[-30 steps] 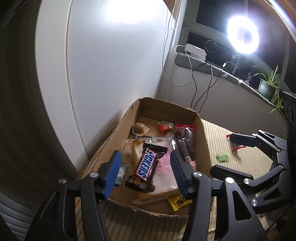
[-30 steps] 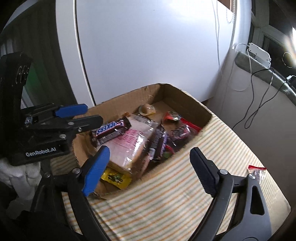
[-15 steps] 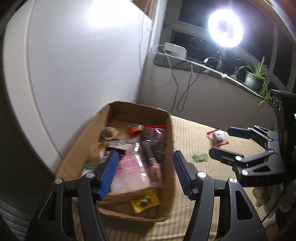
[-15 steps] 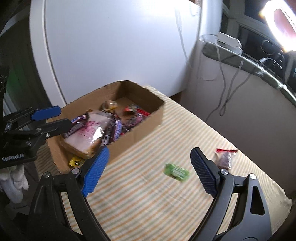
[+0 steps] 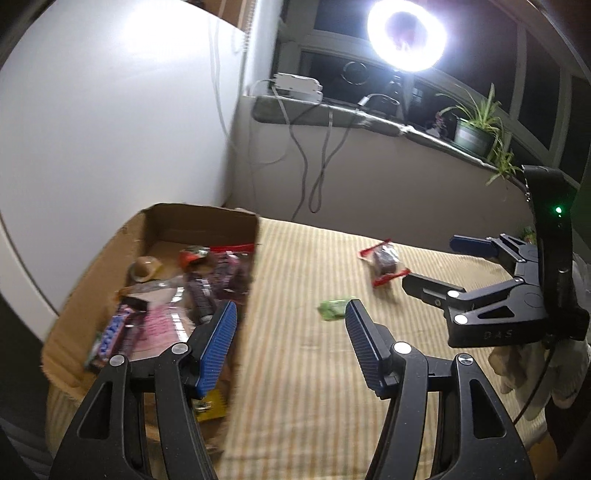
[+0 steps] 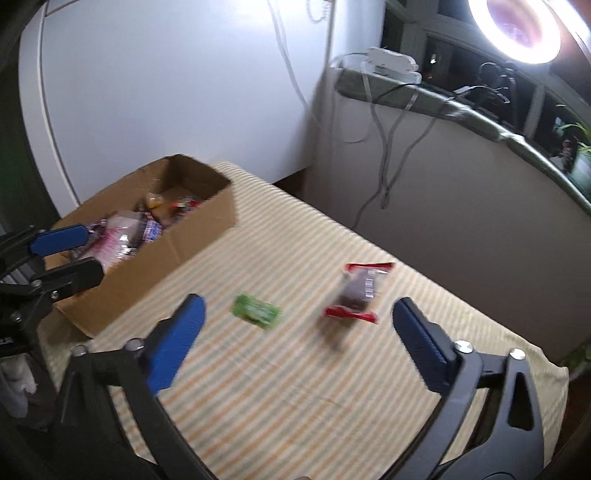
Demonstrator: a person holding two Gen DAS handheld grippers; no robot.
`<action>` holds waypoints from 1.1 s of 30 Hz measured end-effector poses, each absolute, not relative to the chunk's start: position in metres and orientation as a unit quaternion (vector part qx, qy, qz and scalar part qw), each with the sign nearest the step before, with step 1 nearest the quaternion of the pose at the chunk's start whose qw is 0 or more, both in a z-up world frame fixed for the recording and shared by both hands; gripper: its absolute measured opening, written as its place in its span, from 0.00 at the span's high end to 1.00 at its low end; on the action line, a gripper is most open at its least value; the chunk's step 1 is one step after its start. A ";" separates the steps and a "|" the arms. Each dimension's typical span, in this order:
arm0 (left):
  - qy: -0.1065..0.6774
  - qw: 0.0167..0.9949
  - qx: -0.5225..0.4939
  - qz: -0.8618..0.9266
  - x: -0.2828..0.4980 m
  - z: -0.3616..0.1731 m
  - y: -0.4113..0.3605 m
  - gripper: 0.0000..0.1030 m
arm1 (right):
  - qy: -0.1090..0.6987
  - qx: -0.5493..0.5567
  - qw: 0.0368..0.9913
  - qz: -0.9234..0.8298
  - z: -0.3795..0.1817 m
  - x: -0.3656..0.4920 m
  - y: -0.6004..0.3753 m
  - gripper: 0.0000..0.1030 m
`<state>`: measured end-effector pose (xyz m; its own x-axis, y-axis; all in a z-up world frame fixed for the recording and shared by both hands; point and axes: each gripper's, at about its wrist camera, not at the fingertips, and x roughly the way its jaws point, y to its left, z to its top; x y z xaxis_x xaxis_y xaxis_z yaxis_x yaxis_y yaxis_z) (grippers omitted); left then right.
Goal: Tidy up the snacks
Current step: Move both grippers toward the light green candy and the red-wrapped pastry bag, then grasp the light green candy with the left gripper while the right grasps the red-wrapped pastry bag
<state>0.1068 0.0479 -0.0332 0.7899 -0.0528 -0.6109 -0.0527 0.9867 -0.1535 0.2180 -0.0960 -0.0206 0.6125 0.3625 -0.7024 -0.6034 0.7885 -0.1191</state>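
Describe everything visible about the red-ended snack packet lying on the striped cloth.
The red-ended snack packet is a small, clear-looking wrapper with a dark brown block inside and crimped red seals at both ends; a white label patch shows on one side. It lies flat and alone on the striped tablecloth, outside the cardboard box, beside the green packet without touching it. Nothing grips it. Motion blur hides any print.

A white wall (image 5: pixel 110 140) fills nine to twelve o'clock; a glaring ring light (image 5: pixel 406 35) at one o'clock (before dark windows (image 5: pixel 535 92)) overlooks a sill (image 5: pixel 369 118) with a potted plant (image 5: pixel 476 131).
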 end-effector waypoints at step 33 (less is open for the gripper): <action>0.422 0.902 -0.080 -0.046 0.211 -0.111 -0.018 0.52 | 0.442 -0.090 0.853 0.264 -0.081 0.330 -0.124 0.05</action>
